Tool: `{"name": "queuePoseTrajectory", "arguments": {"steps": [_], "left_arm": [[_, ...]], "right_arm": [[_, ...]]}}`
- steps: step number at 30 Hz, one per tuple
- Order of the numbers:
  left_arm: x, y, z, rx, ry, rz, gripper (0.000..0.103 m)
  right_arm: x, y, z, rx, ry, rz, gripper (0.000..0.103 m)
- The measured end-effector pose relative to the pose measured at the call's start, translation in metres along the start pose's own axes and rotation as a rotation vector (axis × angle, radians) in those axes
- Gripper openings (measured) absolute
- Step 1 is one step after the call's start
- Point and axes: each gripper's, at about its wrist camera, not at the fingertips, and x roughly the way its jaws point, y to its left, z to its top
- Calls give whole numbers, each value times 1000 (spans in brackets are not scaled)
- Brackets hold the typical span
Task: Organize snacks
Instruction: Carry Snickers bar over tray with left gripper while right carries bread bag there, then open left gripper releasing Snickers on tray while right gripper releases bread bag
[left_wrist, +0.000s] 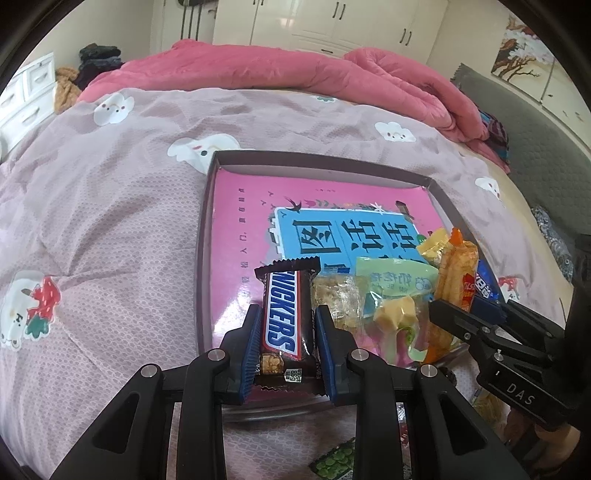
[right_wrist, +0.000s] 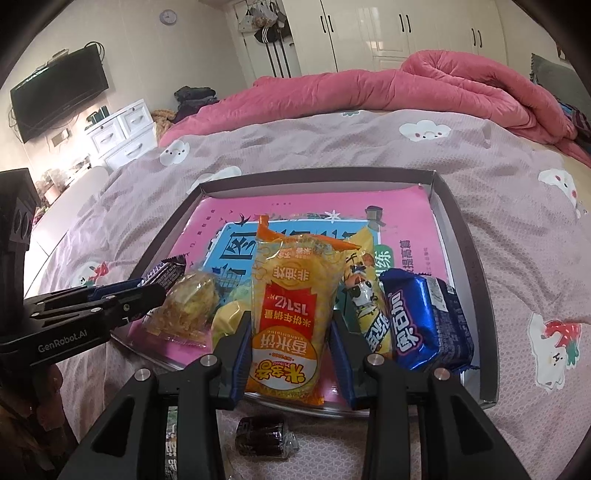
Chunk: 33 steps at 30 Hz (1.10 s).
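Left tongs (left_wrist: 286, 332) clamp a "SNICKERS" bar (left_wrist: 284, 314); right tongs (right_wrist: 290, 339) read "DAS".

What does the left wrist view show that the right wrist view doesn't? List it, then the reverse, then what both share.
Only the left wrist view: the Snickers bar face-on, clamped in the left gripper.
Only the right wrist view: the wall TV, the dark wrapped candy on the bedspread, and the orange rice cracker pack filling the right gripper.
Both: the tray, the blue Oreo pack, the pink quilt.
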Motion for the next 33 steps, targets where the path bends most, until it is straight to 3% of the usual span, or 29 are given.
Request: {"name": "queuePoseTrajectory", "arguments": {"steps": [23, 26, 33], "left_arm": [[-1, -3, -1, 8, -11, 15, 30], [-2, -3, -1, 10, -21, 14, 30], [-5, -1, 1, 3, -28, -4, 44]], "right_arm": [[-2, -3, -2, 24, 6, 5, 40], [-6, -3, -2, 27, -2, 11, 45], [-14, -4, -3, 36, -24, 15, 47]]}}
